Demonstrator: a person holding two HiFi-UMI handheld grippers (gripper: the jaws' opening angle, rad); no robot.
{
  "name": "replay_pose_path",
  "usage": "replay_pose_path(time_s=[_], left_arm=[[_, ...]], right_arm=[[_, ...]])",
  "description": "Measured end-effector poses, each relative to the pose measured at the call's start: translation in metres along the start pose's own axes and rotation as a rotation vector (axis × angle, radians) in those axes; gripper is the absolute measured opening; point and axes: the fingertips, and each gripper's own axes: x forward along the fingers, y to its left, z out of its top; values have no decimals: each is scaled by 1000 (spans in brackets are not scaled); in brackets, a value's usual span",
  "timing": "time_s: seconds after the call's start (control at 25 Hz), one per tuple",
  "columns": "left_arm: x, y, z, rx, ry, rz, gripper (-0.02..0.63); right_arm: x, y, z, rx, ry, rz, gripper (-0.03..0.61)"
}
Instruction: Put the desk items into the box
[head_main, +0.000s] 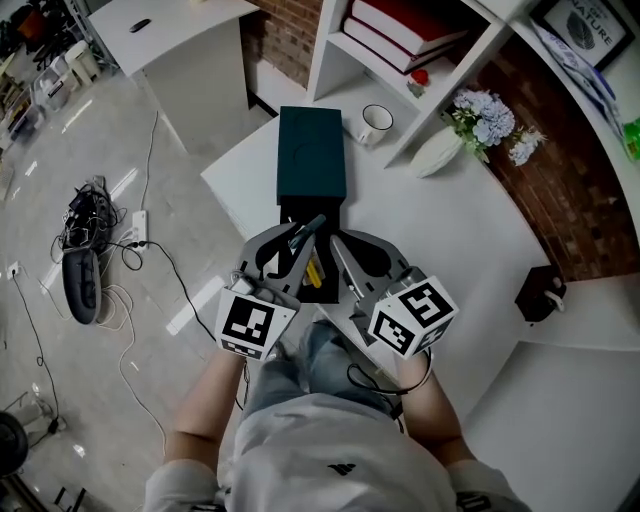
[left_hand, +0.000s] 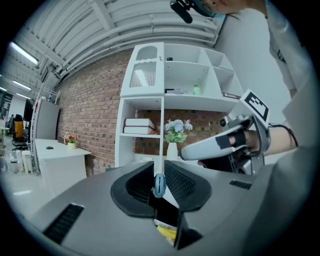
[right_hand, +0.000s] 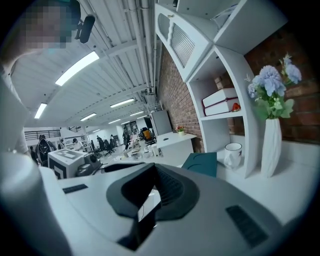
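An open black box (head_main: 322, 291) lies on the white desk (head_main: 460, 230) just below me, with a yellow item (head_main: 312, 272) inside. Its dark teal lid (head_main: 311, 155) lies beyond it. My left gripper (head_main: 302, 240) hangs over the box, shut on a slim grey pen (head_main: 308, 234) that sticks out ahead. In the left gripper view the pen's blue-grey end (left_hand: 158, 185) sits between the pads, above the box (left_hand: 167, 215). My right gripper (head_main: 340, 248) is close beside it, shut and empty; in the right gripper view the pads (right_hand: 165, 187) have nothing between them.
A white mug (head_main: 376, 122) stands by the shelf unit (head_main: 420, 70), with a vase of pale flowers (head_main: 480, 120) to its right and books (head_main: 400, 30) on the shelf. A small black object (head_main: 540, 293) sits at the desk's right edge. Cables (head_main: 90, 230) lie on the floor at left.
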Motion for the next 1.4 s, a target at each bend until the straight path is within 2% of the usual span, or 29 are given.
replay_pose_path(time_s=[0.4, 0.64, 0.84, 1.08, 1.4], left_arm=[[37, 0, -54, -76, 92, 26, 71], [53, 0, -81, -94, 151, 38, 71], [60, -6, -105, -73, 232, 32, 71], [68, -17, -115, -17, 290, -7, 72], [72, -19, -114, -9, 295, -21, 76]], right_arm=[[6, -32, -15, 44, 40, -3, 9], [8, -42, -19, 54, 58, -5, 9], [6, -50, -22, 61, 64, -12, 9], [6, -54, -23, 72, 63, -17, 9], [1, -56, -24, 75, 57, -25, 9]])
